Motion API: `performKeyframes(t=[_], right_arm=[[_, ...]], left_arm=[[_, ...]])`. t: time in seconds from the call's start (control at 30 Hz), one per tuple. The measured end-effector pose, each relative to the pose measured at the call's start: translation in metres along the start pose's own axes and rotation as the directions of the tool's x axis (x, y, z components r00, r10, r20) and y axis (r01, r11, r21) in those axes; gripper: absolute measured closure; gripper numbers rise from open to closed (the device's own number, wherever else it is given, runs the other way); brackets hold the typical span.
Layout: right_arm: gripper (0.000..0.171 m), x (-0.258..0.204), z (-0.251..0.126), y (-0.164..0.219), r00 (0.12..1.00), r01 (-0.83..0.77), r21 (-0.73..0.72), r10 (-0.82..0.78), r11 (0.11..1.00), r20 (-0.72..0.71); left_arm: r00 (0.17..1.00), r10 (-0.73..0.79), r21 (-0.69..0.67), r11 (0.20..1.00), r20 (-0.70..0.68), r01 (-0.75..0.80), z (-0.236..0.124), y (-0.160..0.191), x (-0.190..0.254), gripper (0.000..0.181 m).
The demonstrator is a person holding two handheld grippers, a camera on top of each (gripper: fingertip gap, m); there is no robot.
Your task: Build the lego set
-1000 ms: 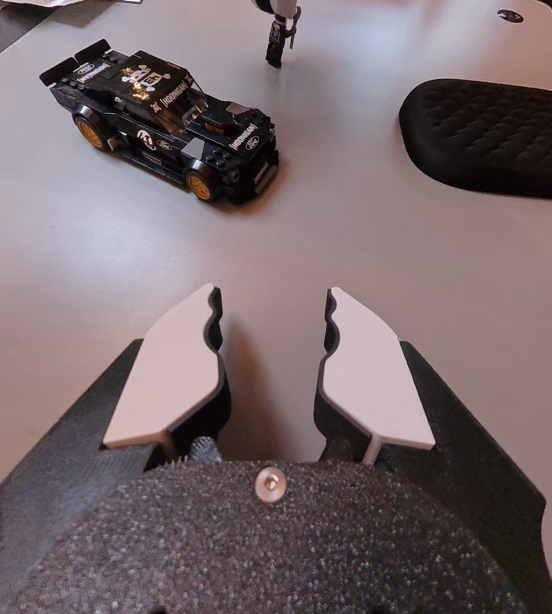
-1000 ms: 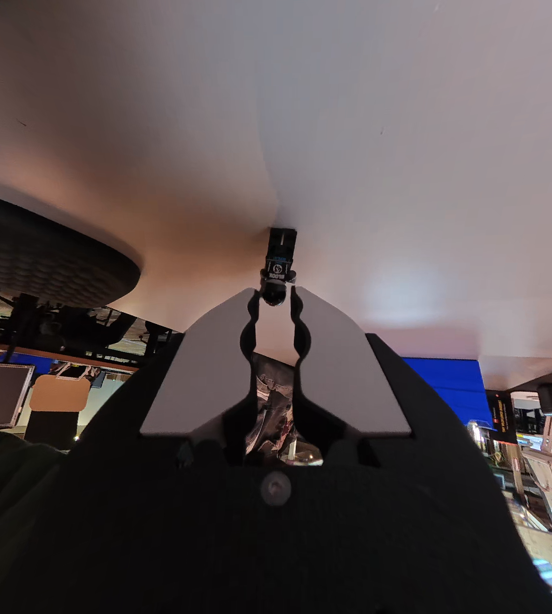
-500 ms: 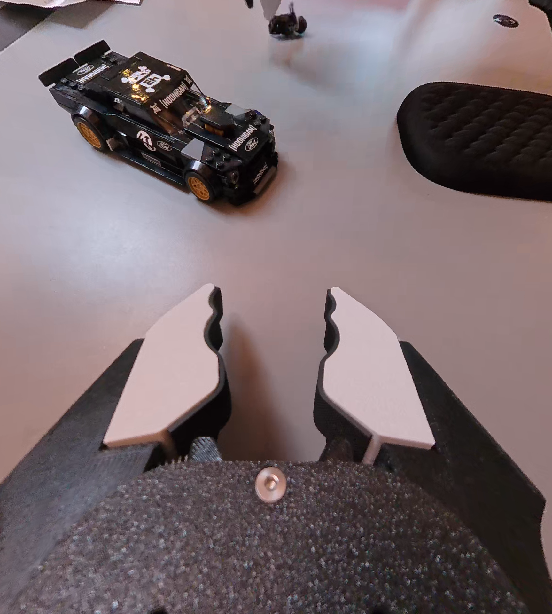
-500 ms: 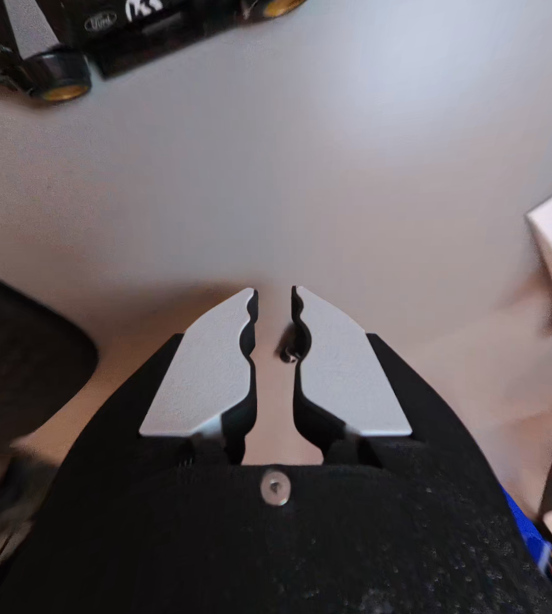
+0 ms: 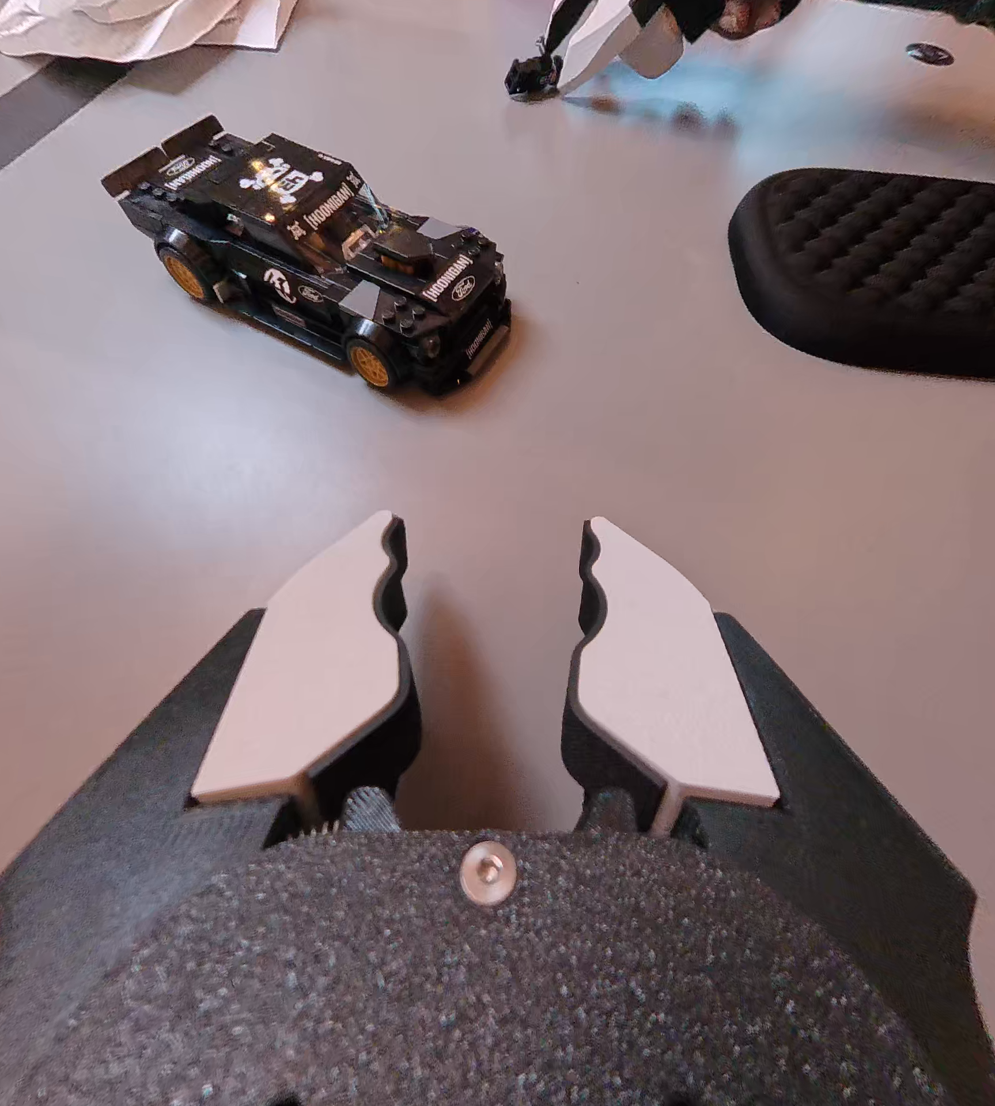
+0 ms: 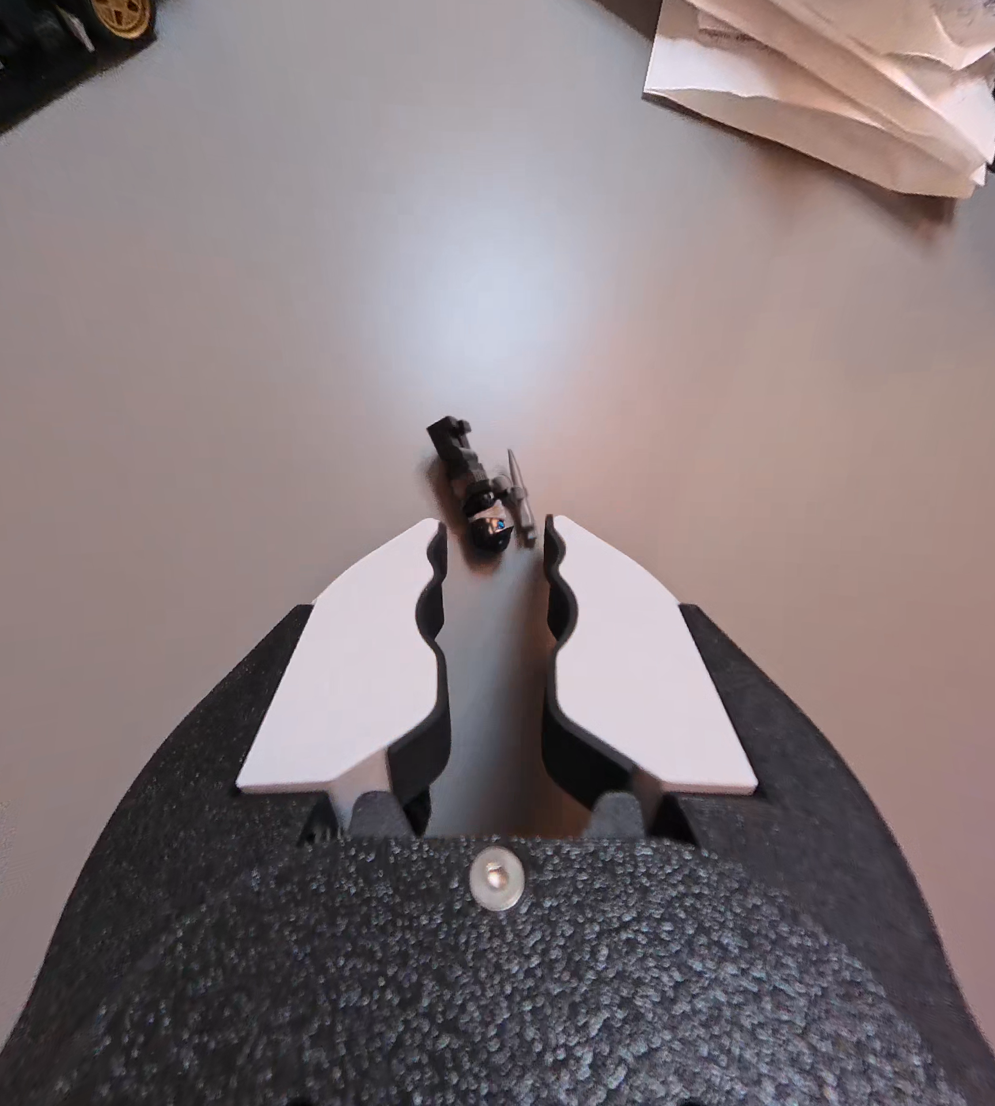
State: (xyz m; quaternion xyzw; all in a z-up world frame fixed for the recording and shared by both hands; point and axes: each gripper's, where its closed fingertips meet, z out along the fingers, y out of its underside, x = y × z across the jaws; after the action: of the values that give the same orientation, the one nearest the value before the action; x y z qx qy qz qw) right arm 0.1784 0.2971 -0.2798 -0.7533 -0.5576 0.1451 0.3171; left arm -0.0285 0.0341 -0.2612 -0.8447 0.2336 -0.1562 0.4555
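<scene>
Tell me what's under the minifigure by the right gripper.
Only bare grey table. The minifigure lies flat on it, just past the open right gripper, with a grey tool at its side. The patch directly beneath its body is covered.

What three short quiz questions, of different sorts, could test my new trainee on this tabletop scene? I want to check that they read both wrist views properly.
1. True or false: the small dark lego minifigure lies flat on the grey table, just beyond the right tongs.
2. The left tongs are: A) open and empty, B) shut on the black lego car with gold wheels, C) shut on the minifigure.
3. Fill in: the stack of white folded paper shows at the top ___ of the right wrist view.

Key: 1 true; 2 A; 3 right.
</scene>
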Motion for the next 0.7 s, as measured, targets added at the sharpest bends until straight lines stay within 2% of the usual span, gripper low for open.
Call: performKeyframes(t=[0.23, 0.3, 0.37, 0.43, 0.5, 0.57, 0.63, 0.7], right_arm=[[0.151, -0.004, 0.003, -0.001, 0.993, 0.024, -0.015, -0.022, 1.0, 0.118], [0.151, -0.013, -0.005, -0.016, 0.989, 0.081, 0.072, -0.089, 0.994, 0.119], [0.151, -0.038, -0.024, -0.048, 0.969, 0.207, 0.193, -0.229, 0.959, 0.094], [0.151, -0.077, -0.049, -0.087, 0.885, 0.452, 0.296, -0.465, 0.841, -0.029], [0.151, -0.13, -0.07, -0.12, 0.748, 0.647, 0.357, -0.651, 0.673, -0.128], [0.151, -0.181, -0.083, -0.143, 0.598, 0.777, 0.399, -0.771, 0.488, -0.221], [0.151, -0.218, -0.089, -0.158, 0.437, 0.87, 0.391, -0.836, 0.3, -0.331], [0.151, -0.244, -0.091, -0.167, 0.318, 0.913, 0.376, -0.858, 0.162, -0.404]], left_arm=[[0.999, 0.027, 0.014, 1.0, 0.025, -0.028, -0.001, -0.003, 0.001, 0.126], [1.0, 0.007, 0.04, 0.999, 0.003, -0.007, -0.001, -0.01, 0.003, 0.126], [0.998, -0.02, 0.086, 0.996, -0.055, 0.024, -0.002, -0.026, 0.007, 0.125], [0.979, -0.099, 0.15, 0.981, -0.178, 0.127, -0.002, -0.052, 0.017, 0.123], [0.927, -0.196, 0.224, 0.935, -0.319, 0.275, -0.005, -0.082, 0.023, 0.123], [0.875, -0.231, 0.264, 0.893, -0.425, 0.364, -0.007, -0.105, 0.032, 0.123], [0.877, -0.206, 0.288, 0.891, -0.435, 0.352, -0.008, -0.113, 0.039, 0.122], [0.9, -0.173, 0.324, 0.892, -0.4, 0.315, -0.013, -0.114, 0.043, 0.126]])
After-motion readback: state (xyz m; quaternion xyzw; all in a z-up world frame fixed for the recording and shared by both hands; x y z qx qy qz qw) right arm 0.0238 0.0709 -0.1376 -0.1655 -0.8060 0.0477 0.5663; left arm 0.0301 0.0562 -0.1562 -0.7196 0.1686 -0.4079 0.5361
